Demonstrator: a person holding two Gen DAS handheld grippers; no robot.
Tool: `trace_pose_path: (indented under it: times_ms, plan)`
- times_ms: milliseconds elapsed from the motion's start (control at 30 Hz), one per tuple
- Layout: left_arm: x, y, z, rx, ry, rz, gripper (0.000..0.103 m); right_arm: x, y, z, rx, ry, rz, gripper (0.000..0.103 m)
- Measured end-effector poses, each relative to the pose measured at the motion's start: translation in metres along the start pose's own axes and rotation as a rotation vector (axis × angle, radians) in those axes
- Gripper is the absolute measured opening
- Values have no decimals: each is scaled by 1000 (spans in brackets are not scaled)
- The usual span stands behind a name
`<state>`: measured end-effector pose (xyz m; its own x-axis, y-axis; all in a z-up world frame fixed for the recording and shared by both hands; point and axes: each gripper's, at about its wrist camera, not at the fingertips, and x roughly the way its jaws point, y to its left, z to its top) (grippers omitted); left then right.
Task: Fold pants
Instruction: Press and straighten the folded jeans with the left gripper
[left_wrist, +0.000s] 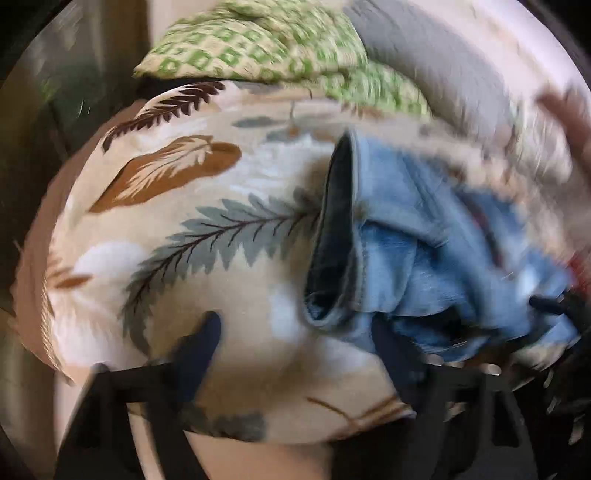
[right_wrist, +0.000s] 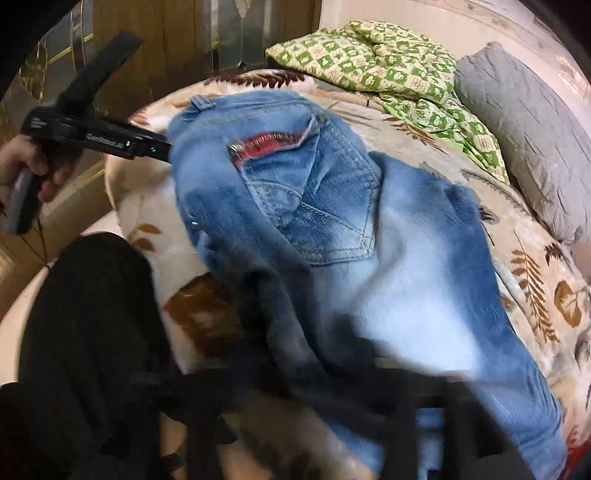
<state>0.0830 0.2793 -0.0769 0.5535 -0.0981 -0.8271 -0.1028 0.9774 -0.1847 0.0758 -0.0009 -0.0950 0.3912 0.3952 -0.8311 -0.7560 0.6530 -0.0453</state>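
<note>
light blue jeans (right_wrist: 369, 266) lie crumpled, back pocket up.

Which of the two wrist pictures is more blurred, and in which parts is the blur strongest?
Left wrist view: blurred nearly everywhere, worst at the right edge, where the jeans smear; the green patterned quilt is streaked too. Right wrist view: sharper, the back pocket shows its stitching; only the bottom, near the camera, is smeared.

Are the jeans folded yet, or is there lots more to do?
Not yet. The jeans are laid on the bed, bunched, back pocket up, but no tidy fold shows. The left gripper is open and holds nothing. Folding and smoothing are all still left.
</note>
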Motion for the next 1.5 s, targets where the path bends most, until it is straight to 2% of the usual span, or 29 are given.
trace_pose_path:
  times_ms: [33, 100, 267, 400, 500, 600, 700, 800, 833, 900, 967, 1033, 1067, 1100, 1133, 1167, 1200, 1233, 1300, 1367, 1400, 1500]
  plan:
    - [-9, 0, 1, -6, -23, -29, 85, -11, -5, -3, 20, -34, -3, 94]
    - [-22, -4, 5, 9, -59, -11, 85, -25, -11, -7, 32, -68, -7, 94]
    - [-29, -17, 10, 46, -81, -26, 85, -41, -28, -11, 99, -102, -7, 94]
    - [-10, -20, 16, 17, -32, -79, 85, -50, -31, -7, 88, -133, -23, 94]
    - [-3, -13, 14, -54, 1, -158, 85, -52, -19, -2, 37, -143, -25, 94]
    - [1, -15, 17, -67, 41, -225, 90, -46, -4, 8, -20, -149, -28, 93]
    - [11, -22, 31, -33, 44, -204, 91, -30, 10, 23, -62, -131, -10, 94]
    - [32, -17, 48, -53, 80, -219, 92, -12, 24, 38, -103, -114, 4, 94]
    - [46, -15, 52, -59, 115, -219, 94, -7, 29, 41, -118, -111, 1, 94]
    - [80, -11, 50, -102, 253, -222, 95, 6, 39, 48, -163, -95, -4, 93]
    - [87, -19, 47, -75, 260, -198, 102, 23, 46, 50, -199, -63, -33, 94]
    - [88, -30, 45, -36, 272, -150, 102, 41, 50, 49, -226, -16, -51, 93]
    - [88, -34, 44, -9, 272, -133, 99, 52, 51, 46, -234, 6, -69, 93]
    - [87, -36, 44, 11, 266, -131, 79, 62, 52, 43, -237, 19, -84, 93]
    - [81, -38, 44, 40, 250, -138, 45, 64, 50, 40, -222, 0, -73, 93]
    - [76, -38, 45, 48, 244, -185, 36, 63, 47, 39, -191, -19, -58, 91]
    - [69, -40, 46, 58, 231, -192, 29, 61, 43, 39, -157, -28, -41, 80]
    - [67, -41, 48, 73, 229, -190, 28, 59, 41, 40, -147, -35, -37, 67]
    - [66, -46, 50, 102, 225, -184, 28, 54, 42, 44, -155, -50, -55, 50]
    - [60, -48, 57, 112, 187, -182, 22, 50, 38, 48, -138, -63, -59, 42]
    - [53, -48, 63, 113, 150, -185, 11, 48, 36, 49, -122, -73, -58, 39]
    - [29, -43, 89, 122, 52, -185, 8, 40, 29, 58, -88, -117, -57, 35]
